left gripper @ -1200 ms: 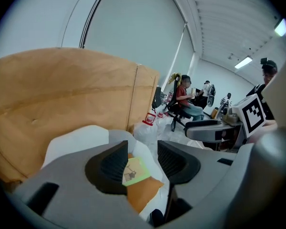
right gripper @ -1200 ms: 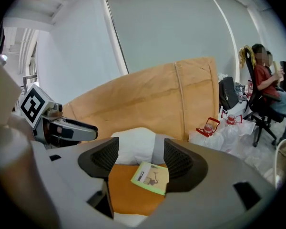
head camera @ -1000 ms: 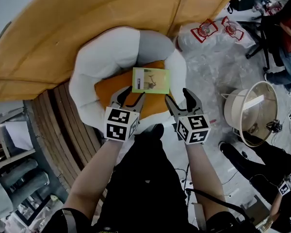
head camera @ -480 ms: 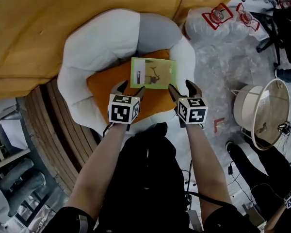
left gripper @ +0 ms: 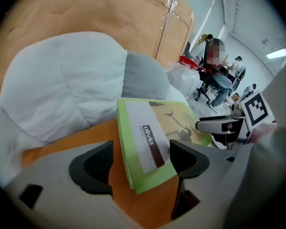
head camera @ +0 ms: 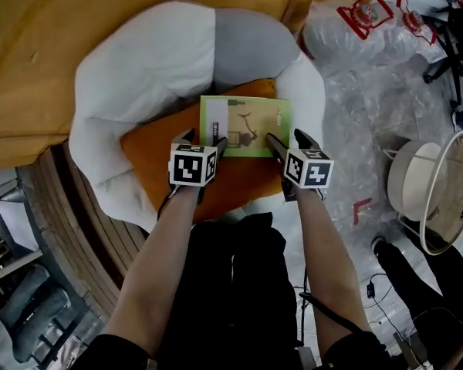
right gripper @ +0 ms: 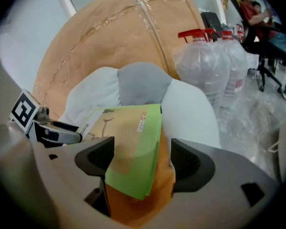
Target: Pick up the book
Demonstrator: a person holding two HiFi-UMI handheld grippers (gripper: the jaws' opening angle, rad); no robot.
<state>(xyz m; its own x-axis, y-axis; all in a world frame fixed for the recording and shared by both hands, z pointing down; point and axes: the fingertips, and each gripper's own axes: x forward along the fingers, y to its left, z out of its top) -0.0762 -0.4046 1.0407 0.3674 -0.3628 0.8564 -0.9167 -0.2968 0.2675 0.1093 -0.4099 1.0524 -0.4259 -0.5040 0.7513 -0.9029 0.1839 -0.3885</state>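
A green book (head camera: 245,126) lies flat on the orange seat cushion (head camera: 162,160) of a white padded chair. My left gripper (head camera: 204,141) is at the book's near left corner, and its jaws are opening. In the left gripper view that corner of the book (left gripper: 152,137) lies between the jaws of the left gripper (left gripper: 140,163), with the pads apart from it. My right gripper (head camera: 287,139) is open at the near right corner. In the right gripper view the book (right gripper: 131,142) lies between the spread jaws of the right gripper (right gripper: 143,163), untouched.
The white chair (head camera: 139,68) has a grey back cushion (head camera: 247,48) and wraps around the seat. A tan curved panel (head camera: 62,37) stands behind it. Packs of bottled water (head camera: 355,21) and a round white frame (head camera: 440,183) are on the right. People sit far back.
Both grippers have come down to the book's near corners. The left jaws have opened wide, and each gripper now has a corner between its jaws.
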